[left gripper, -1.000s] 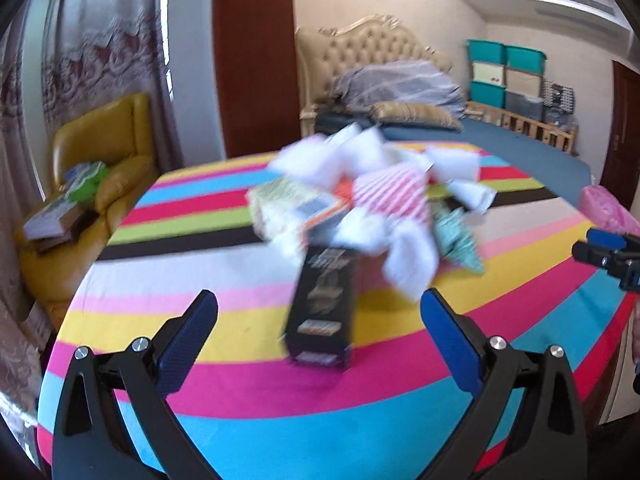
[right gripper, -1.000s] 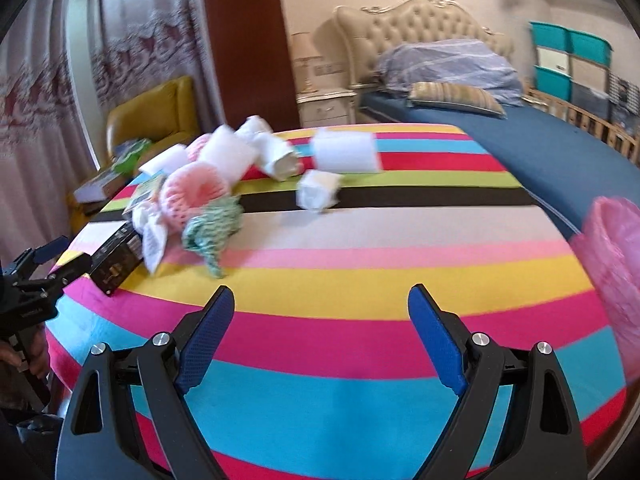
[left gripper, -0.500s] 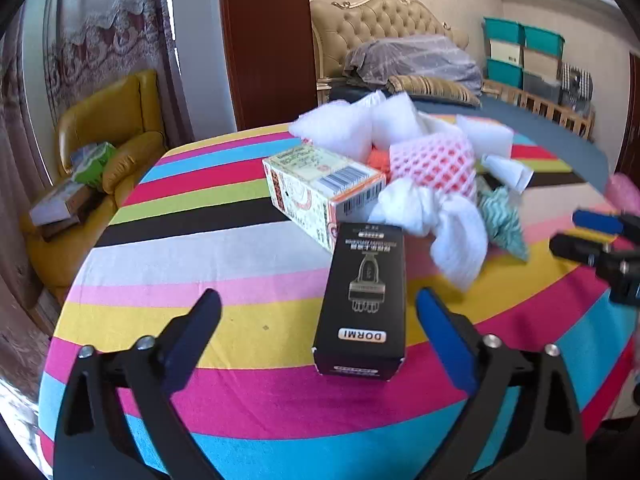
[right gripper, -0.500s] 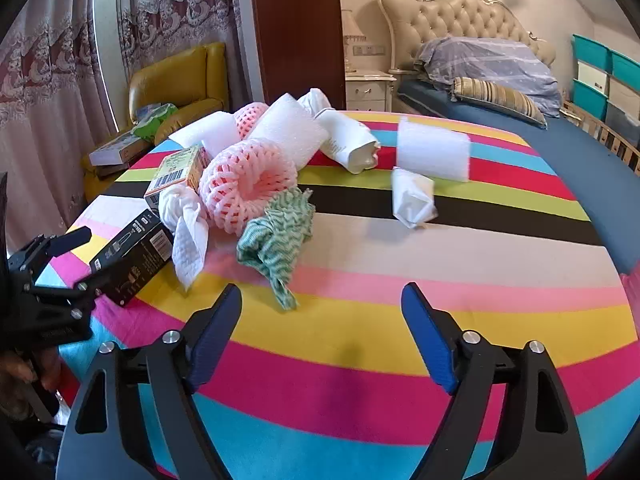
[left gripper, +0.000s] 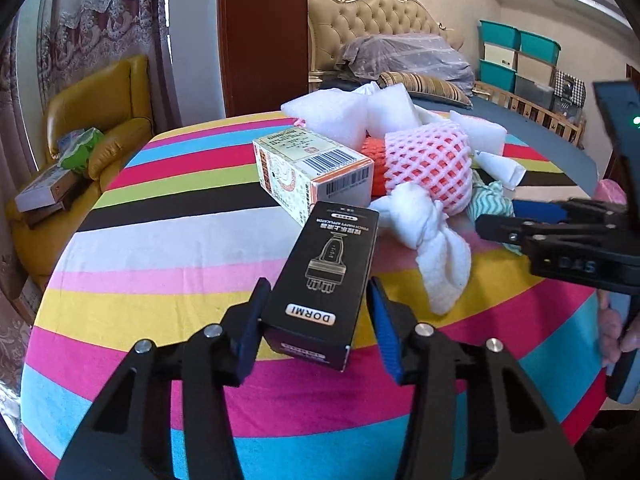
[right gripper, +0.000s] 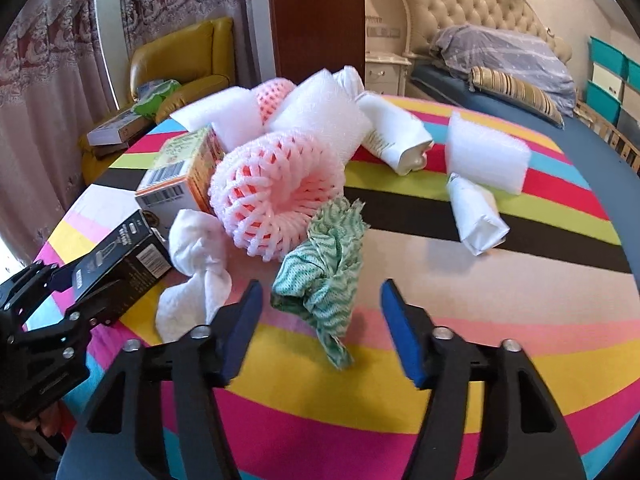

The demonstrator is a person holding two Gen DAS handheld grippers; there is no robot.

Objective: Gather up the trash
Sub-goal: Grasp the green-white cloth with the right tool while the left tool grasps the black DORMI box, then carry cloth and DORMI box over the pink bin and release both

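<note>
Black box at lower centre, between closing left hand-held gripper; green cloth between half-narrowed right hand-held gripper, untouched.

matt black cardboard box, printed card carton, pink foam net sleeve, white foam blocks, crumpled green cloth, striped fabric counter, blue rubbery fingers
</note>
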